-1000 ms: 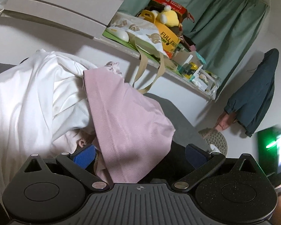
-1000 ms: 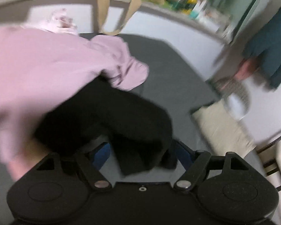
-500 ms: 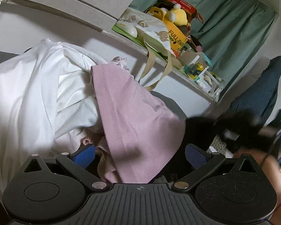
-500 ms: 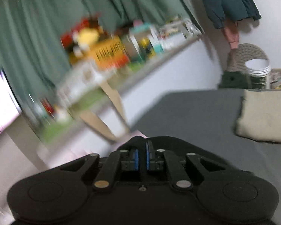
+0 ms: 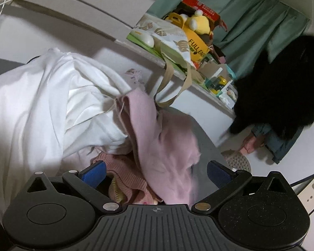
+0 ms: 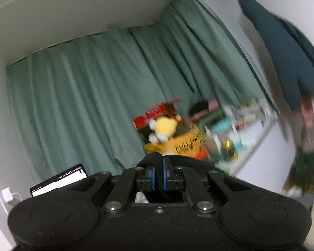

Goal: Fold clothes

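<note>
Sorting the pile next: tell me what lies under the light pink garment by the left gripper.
Under the light pink garment a darker pink knit piece shows, with a yellowish edge below that. The white garment lies beside it. Anything deeper is covered.

Dim indoor light, fisheye bending at the edges, right view smeared by motion blur.

Smooth white cotton-like cloth [image 5: 41, 108], softly creased. Pale pink ribbed knit [image 5: 163, 146], matt, beside a coarser pink knit [image 5: 125, 177]. Matt grey bed cover [image 5: 207, 144]. Fuzzy black cloth [image 5: 278, 87], blurred. Matt black speckled plastic on the left claw [image 5: 156, 170], with blue rubbery pads [image 5: 94, 170] and bright metal pivot pins. Dull green pleated curtain fabric [image 6: 90, 96]. Plush yellow toy [image 5: 198, 23].
</note>
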`<state>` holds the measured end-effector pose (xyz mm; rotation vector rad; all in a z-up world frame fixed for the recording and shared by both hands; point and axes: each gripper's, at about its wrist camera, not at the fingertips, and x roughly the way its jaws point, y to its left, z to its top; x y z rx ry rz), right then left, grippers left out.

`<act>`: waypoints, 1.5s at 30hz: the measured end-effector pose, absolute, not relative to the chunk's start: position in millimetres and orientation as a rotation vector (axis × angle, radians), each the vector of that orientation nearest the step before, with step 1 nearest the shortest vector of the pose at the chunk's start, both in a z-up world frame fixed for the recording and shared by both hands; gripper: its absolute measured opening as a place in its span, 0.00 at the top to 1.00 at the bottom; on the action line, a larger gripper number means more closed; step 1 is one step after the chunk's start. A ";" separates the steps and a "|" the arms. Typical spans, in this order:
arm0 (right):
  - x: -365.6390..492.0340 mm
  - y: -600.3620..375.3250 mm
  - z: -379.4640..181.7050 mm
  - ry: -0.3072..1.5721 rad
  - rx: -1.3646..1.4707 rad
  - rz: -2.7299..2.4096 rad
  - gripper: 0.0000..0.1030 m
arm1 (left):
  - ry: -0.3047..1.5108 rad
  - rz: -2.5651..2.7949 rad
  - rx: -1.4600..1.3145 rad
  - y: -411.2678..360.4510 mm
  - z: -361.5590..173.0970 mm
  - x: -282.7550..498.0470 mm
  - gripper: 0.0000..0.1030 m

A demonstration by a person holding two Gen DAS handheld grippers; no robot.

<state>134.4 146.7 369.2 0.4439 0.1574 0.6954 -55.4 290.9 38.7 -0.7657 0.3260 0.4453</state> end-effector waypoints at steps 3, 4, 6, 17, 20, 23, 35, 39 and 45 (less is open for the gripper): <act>120.5 133.2 400.0 0.123 0.391 0.677 0.93 | 0.309 0.434 -0.746 287.5 44.1 -56.2 0.00; 114.9 127.5 407.1 0.118 0.373 0.663 0.93 | 0.305 0.427 -0.739 286.5 46.0 -56.7 0.00; 105.2 117.6 419.7 0.135 0.317 0.618 0.92 | 0.289 0.415 -0.724 283.6 50.6 -58.2 0.00; 52.2 34.5 442.6 0.356 0.027 0.400 0.92 | 0.252 0.374 -0.623 255.8 68.7 -65.6 0.00; 38.8 16.5 444.5 0.390 -0.066 0.377 0.92 | 0.253 0.349 -0.565 239.1 72.8 -64.4 0.00; 27.9 -4.9 443.0 0.431 -0.069 0.367 0.92 | 0.254 0.306 -0.491 218.3 76.9 -63.8 0.00; 0.9 -74.7 431.8 0.445 0.050 0.510 0.92 | 0.234 -0.114 -0.367 138.2 115.5 -68.0 0.00; -2.5 -100.3 416.1 0.429 0.084 0.526 0.92 | 0.165 -0.206 -0.328 119.3 130.7 -71.8 0.00; 26.3 -146.2 343.4 0.570 0.133 0.430 0.92 | 0.083 -0.282 -0.397 114.9 155.3 -52.7 0.00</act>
